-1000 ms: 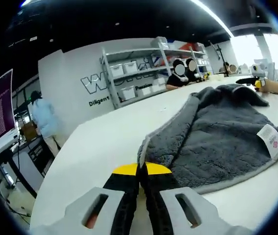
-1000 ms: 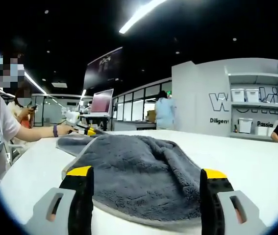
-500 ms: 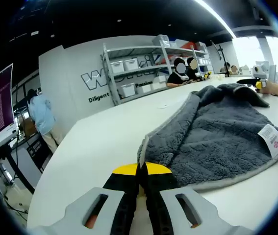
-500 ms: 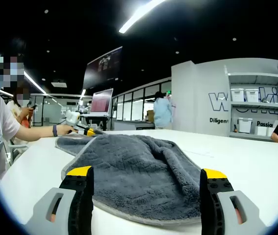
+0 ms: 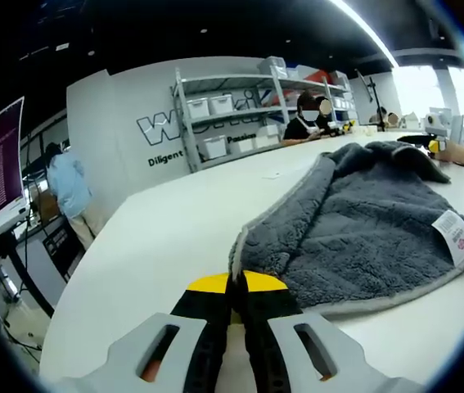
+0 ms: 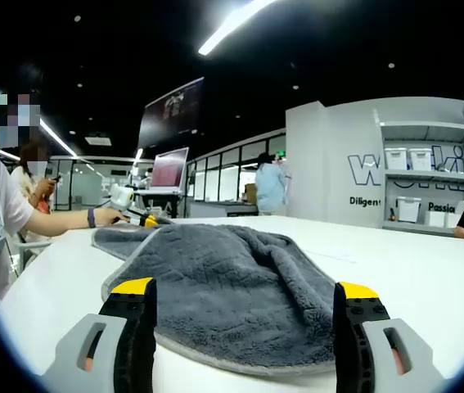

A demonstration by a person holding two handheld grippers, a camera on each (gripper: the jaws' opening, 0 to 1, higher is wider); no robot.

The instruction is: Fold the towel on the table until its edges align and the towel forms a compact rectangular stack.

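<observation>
Towel corner pinched by the left hand-held gripper on the desk.
Right hand-held gripper, jaws wide, should clamp the near hem before lifting both corners together.

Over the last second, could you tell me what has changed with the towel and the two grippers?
Nothing has visibly changed. The left gripper stays shut at the towel's near corner, the right gripper stays open with the towel's edge between its jaws, and the towel lies rumpled on the table as before.
</observation>
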